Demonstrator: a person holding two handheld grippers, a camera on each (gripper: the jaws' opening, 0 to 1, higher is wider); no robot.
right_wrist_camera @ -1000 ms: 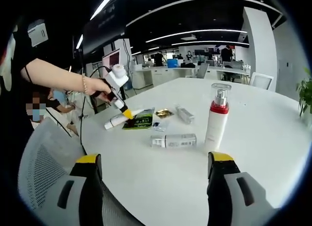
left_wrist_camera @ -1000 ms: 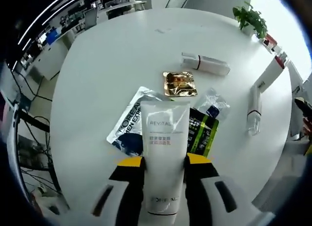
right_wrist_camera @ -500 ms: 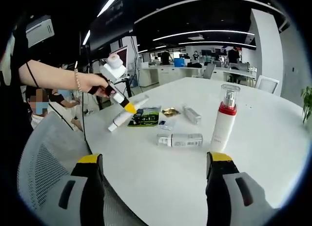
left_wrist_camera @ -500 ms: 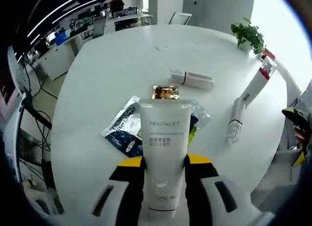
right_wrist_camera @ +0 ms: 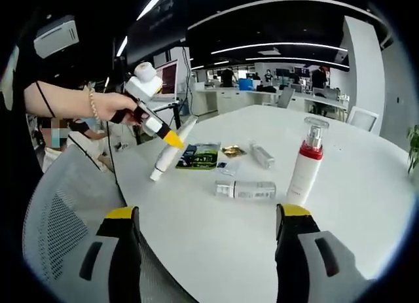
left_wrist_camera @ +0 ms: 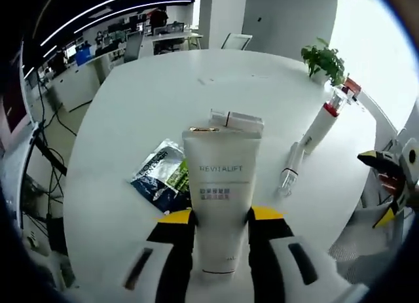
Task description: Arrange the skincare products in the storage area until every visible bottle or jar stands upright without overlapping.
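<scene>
Now that it's lifted clear of the table, white tube sits clamped in left gripper, above the sachets; right gripper wide open, holding nothing. Standing it up next, probably.

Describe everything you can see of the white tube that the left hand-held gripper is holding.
The white tube is a soft-looking plastic squeeze tube, flat and wide at its crimped far end, narrowing toward the cap end. Grey "REVITALIFT" lettering sits above smaller orange print. The left hand-held gripper clamps its lower body between yellow-tipped jaws. In the right gripper view the white tube hangs slanted with its low end at the round white table, near the edge.
</scene>
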